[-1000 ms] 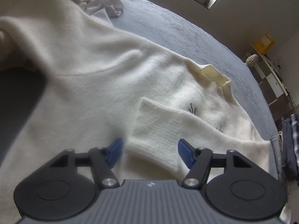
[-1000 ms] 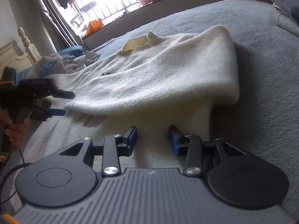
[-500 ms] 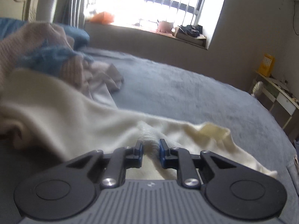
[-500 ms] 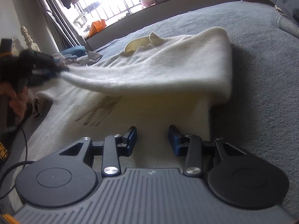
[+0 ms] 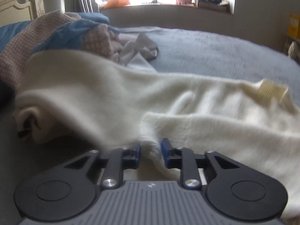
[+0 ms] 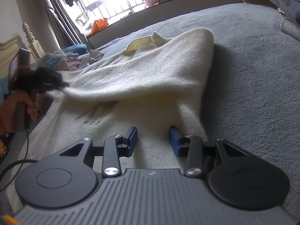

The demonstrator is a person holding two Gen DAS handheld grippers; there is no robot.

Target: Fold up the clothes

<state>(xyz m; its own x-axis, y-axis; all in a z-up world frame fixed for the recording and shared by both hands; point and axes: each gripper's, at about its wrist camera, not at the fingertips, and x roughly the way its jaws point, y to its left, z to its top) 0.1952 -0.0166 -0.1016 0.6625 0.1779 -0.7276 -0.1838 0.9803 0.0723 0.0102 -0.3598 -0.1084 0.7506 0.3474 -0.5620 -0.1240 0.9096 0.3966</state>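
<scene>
A cream sweater (image 5: pixel 215 97) (image 6: pixel 150 116) lies spread on the grey bed, its ribbed collar (image 5: pixel 271 91) (image 6: pixel 140 43) at the far side. My left gripper (image 5: pixel 151 150) has the sweater's sleeve (image 5: pixel 206 127) bunched between its blue pads while its jaws are opening. In the right wrist view that gripper (image 6: pixel 46 80) shows at the left in a person's hand (image 6: pixel 16 108), with the sleeve (image 6: pixel 131 82) stretched taut above the sweater's body. My right gripper (image 6: pixel 152 140) stands open low over the sweater's near edge, with nothing between its fingers.
A pile of pink and blue clothes (image 5: pixel 65 37) (image 6: pixel 61 60) lies by the cream headboard (image 5: pixel 22 5). The grey bed cover (image 5: pixel 206 46) (image 6: pixel 253 75) stretches beyond and right of the sweater. Stacked clothes (image 6: pixel 288 0) sit at the far right, a bright window behind.
The left gripper shut on the sleeve cuff, lifted it and drew it leftward across the sweater; its jaws now stand wider than half a second ago. The right gripper has not moved.
</scene>
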